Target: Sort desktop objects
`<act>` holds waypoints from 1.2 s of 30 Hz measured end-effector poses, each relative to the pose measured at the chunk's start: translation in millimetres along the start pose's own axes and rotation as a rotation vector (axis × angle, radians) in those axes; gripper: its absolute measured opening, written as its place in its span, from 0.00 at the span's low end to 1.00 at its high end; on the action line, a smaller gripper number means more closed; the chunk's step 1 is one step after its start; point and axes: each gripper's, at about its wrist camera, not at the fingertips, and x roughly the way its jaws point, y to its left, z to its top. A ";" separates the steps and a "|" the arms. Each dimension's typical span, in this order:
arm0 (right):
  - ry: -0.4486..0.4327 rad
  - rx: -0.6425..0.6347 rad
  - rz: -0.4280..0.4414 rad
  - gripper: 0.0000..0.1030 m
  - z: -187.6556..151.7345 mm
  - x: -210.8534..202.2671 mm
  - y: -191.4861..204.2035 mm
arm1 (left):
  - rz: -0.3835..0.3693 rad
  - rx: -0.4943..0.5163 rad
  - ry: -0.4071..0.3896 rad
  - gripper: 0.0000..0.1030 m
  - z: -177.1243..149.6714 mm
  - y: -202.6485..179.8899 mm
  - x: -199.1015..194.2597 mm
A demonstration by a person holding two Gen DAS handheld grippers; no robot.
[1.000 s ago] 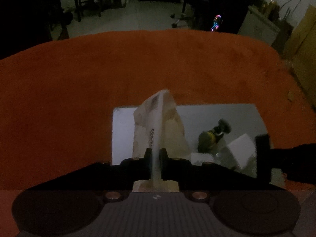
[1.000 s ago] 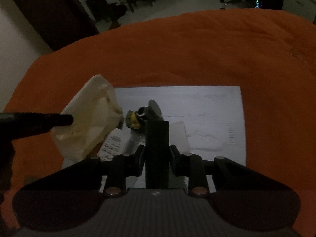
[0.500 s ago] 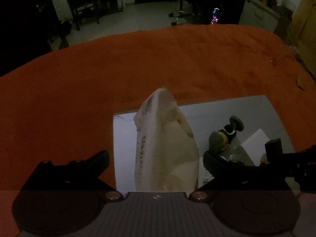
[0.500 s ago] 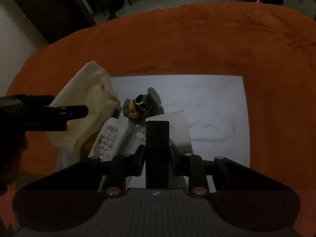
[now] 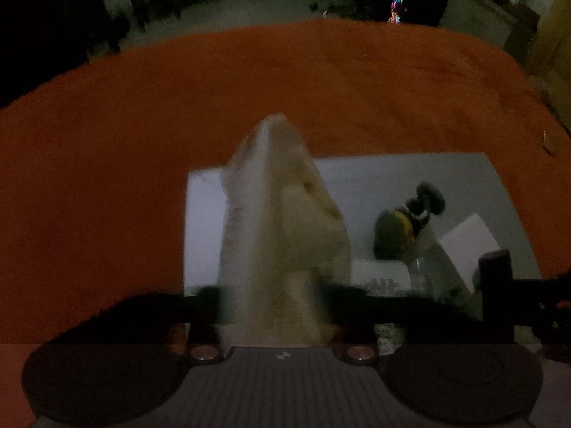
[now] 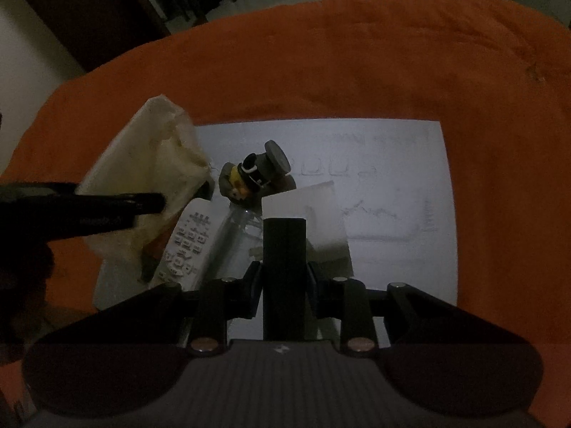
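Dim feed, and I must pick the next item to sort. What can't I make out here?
- Left wrist view: the left gripper fingertips, blurred and covered by the cream crumpled bag.
- Right wrist view: the clear plastic item, partly behind the black upright block in the right gripper.
- Right wrist view: the white remote control labels, too small and dim.

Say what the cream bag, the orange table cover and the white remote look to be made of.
Cream bag: thin crinkly plastic film, probably; it creases sharply and looks faintly see-through.
Orange table cover: soft matte cloth, fleece-like; no shine, gentle wrinkles.
White remote: hard plastic, going by its smooth rigid body with rows of dark buttons. Dim light leaves all three uncertain.
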 end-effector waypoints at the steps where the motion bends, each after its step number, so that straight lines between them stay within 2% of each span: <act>1: 0.002 0.000 0.000 0.28 -0.1 0.3 0.0 | 0.010 -0.014 -0.004 0.10 -0.5 1.2 -0.9; 7: 0.001 0.009 0.000 0.28 0.0 -0.4 -2.0 | 0.025 -0.015 -0.017 0.10 -0.9 0.1 -3.7; 14: -0.006 0.005 0.009 0.28 -0.8 -1.4 -1.9 | 0.008 -0.059 -0.028 0.10 1.4 3.9 -10.4; 17: -0.008 0.008 0.017 0.28 -0.7 -3.0 -2.2 | -0.067 -0.101 -0.035 0.10 3.7 8.5 -21.5; 19: -0.008 -0.001 0.017 0.28 1.6 -6.8 -1.8 | -0.088 -0.121 -0.048 0.10 3.0 9.9 -32.1; 25: -0.040 -0.064 0.007 0.28 11.4 -37.7 3.5 | -0.099 -0.097 -0.123 0.10 1.5 9.3 -67.0; 36: -0.078 -0.057 0.087 0.28 15.1 -91.6 15.2 | -0.130 -0.097 -0.120 0.08 -2.0 10.4 -78.9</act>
